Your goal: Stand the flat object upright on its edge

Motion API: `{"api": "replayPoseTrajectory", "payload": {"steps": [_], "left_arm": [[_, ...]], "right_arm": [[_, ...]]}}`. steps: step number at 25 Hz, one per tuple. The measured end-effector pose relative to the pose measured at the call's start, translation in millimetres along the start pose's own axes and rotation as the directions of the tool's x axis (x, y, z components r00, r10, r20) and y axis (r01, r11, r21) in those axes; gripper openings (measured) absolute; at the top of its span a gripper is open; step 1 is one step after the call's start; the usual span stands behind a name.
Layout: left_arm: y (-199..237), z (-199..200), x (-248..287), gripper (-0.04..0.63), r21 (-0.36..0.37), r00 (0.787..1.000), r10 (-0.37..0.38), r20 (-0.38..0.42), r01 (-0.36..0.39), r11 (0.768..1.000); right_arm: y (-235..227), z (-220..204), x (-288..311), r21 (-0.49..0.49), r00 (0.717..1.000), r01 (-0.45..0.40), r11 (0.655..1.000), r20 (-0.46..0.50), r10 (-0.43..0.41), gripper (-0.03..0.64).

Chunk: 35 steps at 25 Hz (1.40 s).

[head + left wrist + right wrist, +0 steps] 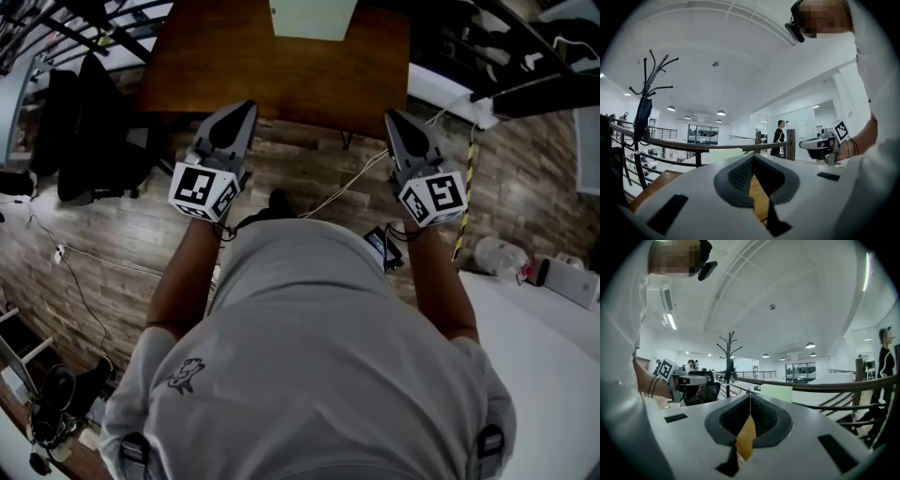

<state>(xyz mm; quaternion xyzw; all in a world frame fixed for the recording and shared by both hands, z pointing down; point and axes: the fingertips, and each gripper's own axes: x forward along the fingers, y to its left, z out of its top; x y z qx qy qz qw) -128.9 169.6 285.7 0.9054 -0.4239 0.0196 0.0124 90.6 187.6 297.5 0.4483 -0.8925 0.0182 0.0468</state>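
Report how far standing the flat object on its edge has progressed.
Done: nothing; the pale green flat object sits untouched at the wooden table's far side. In hand: nothing; left gripper and right gripper are shut, empty, at the near edge. Left: reach, grip and upend it.

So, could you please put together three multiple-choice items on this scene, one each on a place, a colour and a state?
1. Where is the pale flat sheet? A on the floor; B on the table; C in a gripper.
2. What colour is the tabletop? A brown; B white; C blue.
3. How do the left gripper and the right gripper stand? A both open; B both shut and empty; C one holds the sheet.

Answers: B, the head view shows it on the far part of the tabletop. A, the top is brown wood. B, each gripper view shows its jaws together with nothing between them.
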Motion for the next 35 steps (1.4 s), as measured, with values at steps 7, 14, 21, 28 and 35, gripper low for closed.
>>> {"api": "replayPoseTrajectory", "payload": {"steps": [7, 14, 21, 28, 35], "left_arm": [[-87, -18, -24, 0.014, -0.017, 1.000, -0.005, -0.019, 0.004, 1.000], [-140, -23, -54, 0.014, -0.034, 1.000, -0.001, -0.019, 0.000, 0.999], [-174, -24, -74, 0.014, -0.025, 1.000, 0.010, -0.013, -0.011, 1.000], [-183, -20, -79, 0.014, -0.007, 1.000, 0.027, 0.001, -0.027, 1.000], [-189, -18, -83, 0.014, -0.009, 1.000, 0.024, 0.002, -0.024, 1.000]], "right_arm": [[9, -25, -84, 0.012, 0.999, -0.020, 1.000, -0.035, 0.020, 0.034], [28, -32, -137, 0.024, 0.998, -0.043, 0.999, -0.039, 0.044, 0.034], [43, -32, -167, 0.019, 0.997, -0.071, 0.997, -0.029, 0.072, 0.034], [48, -30, -175, 0.010, 0.996, -0.086, 0.996, -0.016, 0.087, 0.034], [53, -30, -176, 0.016, 0.995, -0.097, 0.995, -0.012, 0.097, 0.034]]}}
